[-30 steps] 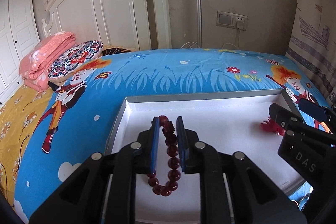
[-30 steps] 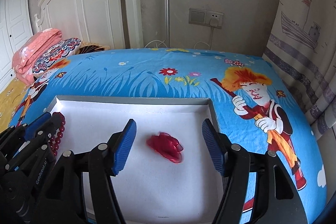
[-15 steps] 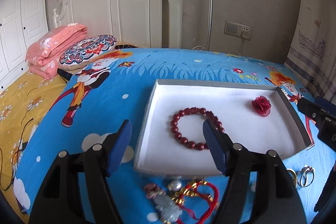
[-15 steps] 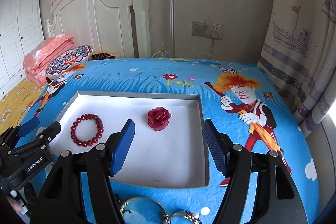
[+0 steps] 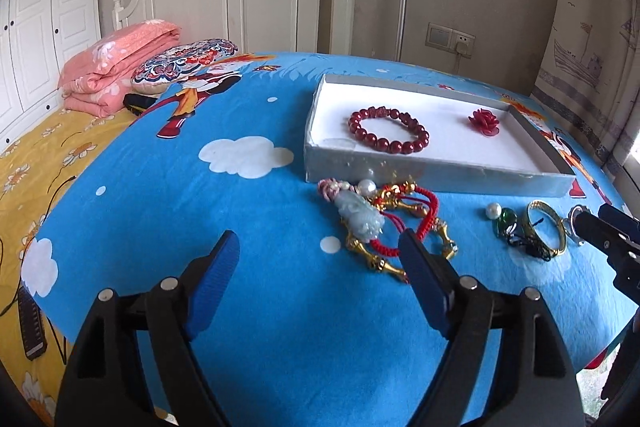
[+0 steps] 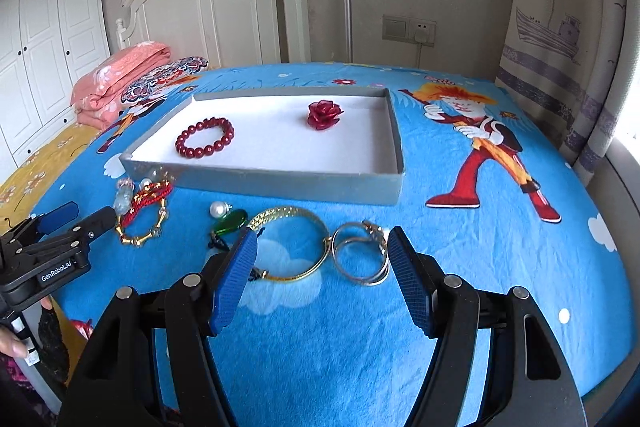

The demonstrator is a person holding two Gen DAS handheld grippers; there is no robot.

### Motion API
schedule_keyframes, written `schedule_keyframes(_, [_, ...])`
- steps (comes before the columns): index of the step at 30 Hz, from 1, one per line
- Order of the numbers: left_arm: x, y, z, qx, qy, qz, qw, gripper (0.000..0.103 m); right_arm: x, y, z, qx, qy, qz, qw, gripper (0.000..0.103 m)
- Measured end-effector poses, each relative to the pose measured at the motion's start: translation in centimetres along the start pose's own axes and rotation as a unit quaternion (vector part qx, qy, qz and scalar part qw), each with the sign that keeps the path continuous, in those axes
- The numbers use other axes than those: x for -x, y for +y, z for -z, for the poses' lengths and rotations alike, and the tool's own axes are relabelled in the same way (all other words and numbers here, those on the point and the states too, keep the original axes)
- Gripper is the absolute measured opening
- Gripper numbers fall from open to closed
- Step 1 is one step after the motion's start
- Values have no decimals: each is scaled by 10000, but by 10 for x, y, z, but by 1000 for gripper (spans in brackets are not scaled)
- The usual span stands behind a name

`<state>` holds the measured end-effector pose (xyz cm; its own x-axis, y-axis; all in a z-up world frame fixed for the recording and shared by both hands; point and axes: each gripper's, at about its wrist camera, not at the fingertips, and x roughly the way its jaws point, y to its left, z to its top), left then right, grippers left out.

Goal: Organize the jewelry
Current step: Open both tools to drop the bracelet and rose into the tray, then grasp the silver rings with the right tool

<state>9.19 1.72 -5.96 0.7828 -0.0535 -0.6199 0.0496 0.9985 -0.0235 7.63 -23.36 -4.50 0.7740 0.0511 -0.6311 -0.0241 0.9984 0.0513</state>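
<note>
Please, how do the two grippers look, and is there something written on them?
Both grippers, the left gripper and the right gripper, are black plastic frames with silver round bolts and two blue ribbed pads on the fingers. In the right wrist view, the left gripper's side carries a white marking that reads GenRobot.AI.

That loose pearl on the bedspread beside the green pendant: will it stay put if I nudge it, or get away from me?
The pearl looks round and smooth, so it would probably roll when nudged. The soft blue bedspread may slow it. It is small and glossy, so it could slip from the flat blue pads unless gripped squarely.
</note>
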Motion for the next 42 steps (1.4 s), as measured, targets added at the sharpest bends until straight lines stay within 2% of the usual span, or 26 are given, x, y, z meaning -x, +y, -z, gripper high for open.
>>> schedule_keyframes(6, [1, -8, 14, -161, -59, -132, 9998, 82, 2, 11, 8, 200, -78, -11, 9998, 65])
schedule_keyframes(9, [-2, -5, 15, -86, -17, -129, 9999, 89, 4, 20, 5, 371, -144, -69, 9992, 65])
schedule_keyframes(11, [-6, 0, 15, -23, 69, -139, 9999, 89, 4, 23, 4, 423, -160, -70, 9990, 65])
schedule_keyframes(16, [-5, 1, 17, -45, 26, -179, 9998, 92, 10, 2, 1, 178, -192, -8, 9997, 65])
schedule_keyframes(19, [-7, 2, 18, -25, 12, -241, 9997, 98, 14, -13, 7, 142, -166, 110, 9997, 65])
schedule_keyframes(23, [-7, 2, 19, -23, -62, -258, 9996, 99, 9, -29, 18, -7, 40, 199, 9998, 65])
schedule_keyframes(32, [-7, 2, 19, -41, -105, -252, 9996, 99, -4, -29, -3, -125, 48, 283, 9995, 64])
schedule_keyframes(36, [-7, 2, 19, -49, -112, -248, 9996, 99, -19, -35, -5, -281, 283, 303, 9987, 57])
schedule_keyframes(40, [-5, 2, 19, -51, -107, -232, 9997, 98, -29, -37, -3, -389, 432, 212, 9981, 54])
schedule_keyframes(41, [-2, 0, 19, -89, -145, -211, 9996, 97, -29, -36, -3, -335, 419, 187, 9984, 46])
schedule_keyframes(42, [2, -3, 18, -139, -217, -172, 9995, 97, -28, -33, -3, -256, 389, 113, 9988, 32])
